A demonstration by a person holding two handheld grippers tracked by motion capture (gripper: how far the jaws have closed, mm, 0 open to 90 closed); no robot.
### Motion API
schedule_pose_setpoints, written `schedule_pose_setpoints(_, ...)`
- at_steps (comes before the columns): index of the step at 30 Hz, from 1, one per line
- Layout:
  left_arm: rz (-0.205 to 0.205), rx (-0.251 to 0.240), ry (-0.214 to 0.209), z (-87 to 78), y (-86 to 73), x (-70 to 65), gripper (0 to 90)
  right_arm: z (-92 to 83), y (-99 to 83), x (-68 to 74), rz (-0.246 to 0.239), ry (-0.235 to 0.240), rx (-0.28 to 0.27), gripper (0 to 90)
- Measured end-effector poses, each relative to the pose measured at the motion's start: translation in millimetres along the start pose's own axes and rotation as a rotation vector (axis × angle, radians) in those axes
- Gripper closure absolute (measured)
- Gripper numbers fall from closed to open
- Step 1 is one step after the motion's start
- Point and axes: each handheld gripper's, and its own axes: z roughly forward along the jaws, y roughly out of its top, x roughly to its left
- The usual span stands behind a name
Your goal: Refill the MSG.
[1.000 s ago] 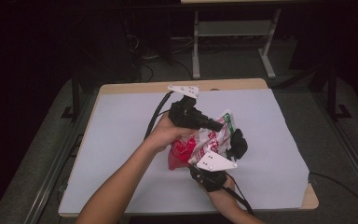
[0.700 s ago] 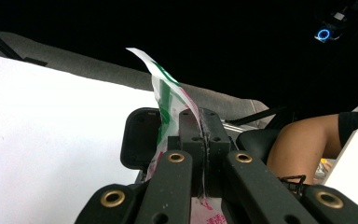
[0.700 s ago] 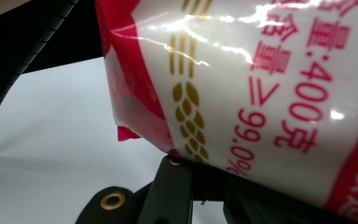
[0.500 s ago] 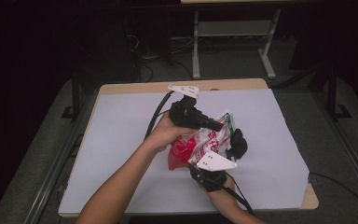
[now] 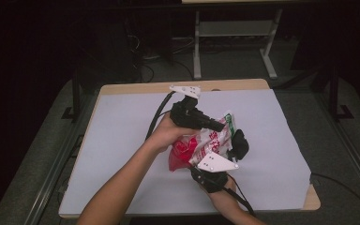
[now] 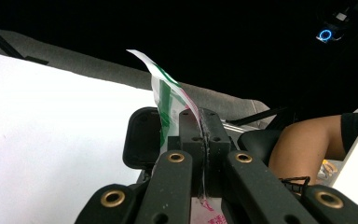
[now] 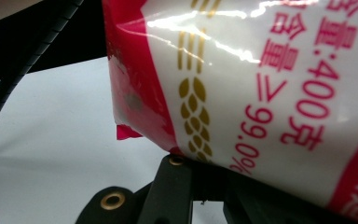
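A red and white plastic bag [image 5: 192, 146] with red print and a green-striped top edge hangs above the white table [image 5: 122, 140] between both grippers. My left gripper [image 5: 220, 125] comes in from the upper left. In the left gripper view its jaws are pressed together on the thin top edge of the bag [image 6: 165, 93], at the left gripper [image 6: 204, 114]. My right gripper [image 5: 238, 143] holds the bag from below and from the right. In the right gripper view the bag [image 7: 261, 93] covers the tips of the right gripper [image 7: 200, 168], so the pinch itself is hidden.
The white sheet lies on a wooden tabletop [image 5: 311, 201] with free room left and right of the hands. A metal stand [image 5: 197, 42] and cables sit on the dark floor behind. A person's knee [image 6: 307, 140] appears in the left gripper view.
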Motion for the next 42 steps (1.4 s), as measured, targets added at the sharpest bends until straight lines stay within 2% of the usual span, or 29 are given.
schedule_pose_setpoints(7, 0.014, -0.004, 0.003, 0.0, 0.2, 1.2, 90.0, 0.1, 0.1, 0.2, 0.0, -0.002, 0.0, 90.0)
schedule_pose_setpoints(19, 0.011, -0.023, 0.004, -0.3, 0.9, 1.8, 90.0, 1.0, 1.1, -0.8, 0.004, -0.011, -0.006, 90.0)
schedule_pose_setpoints(42, 0.021, -0.026, 0.011, 2.1, 6.3, 3.3, 90.0, -0.2, 2.7, -2.8, 0.01, -0.024, -0.018, 90.0)
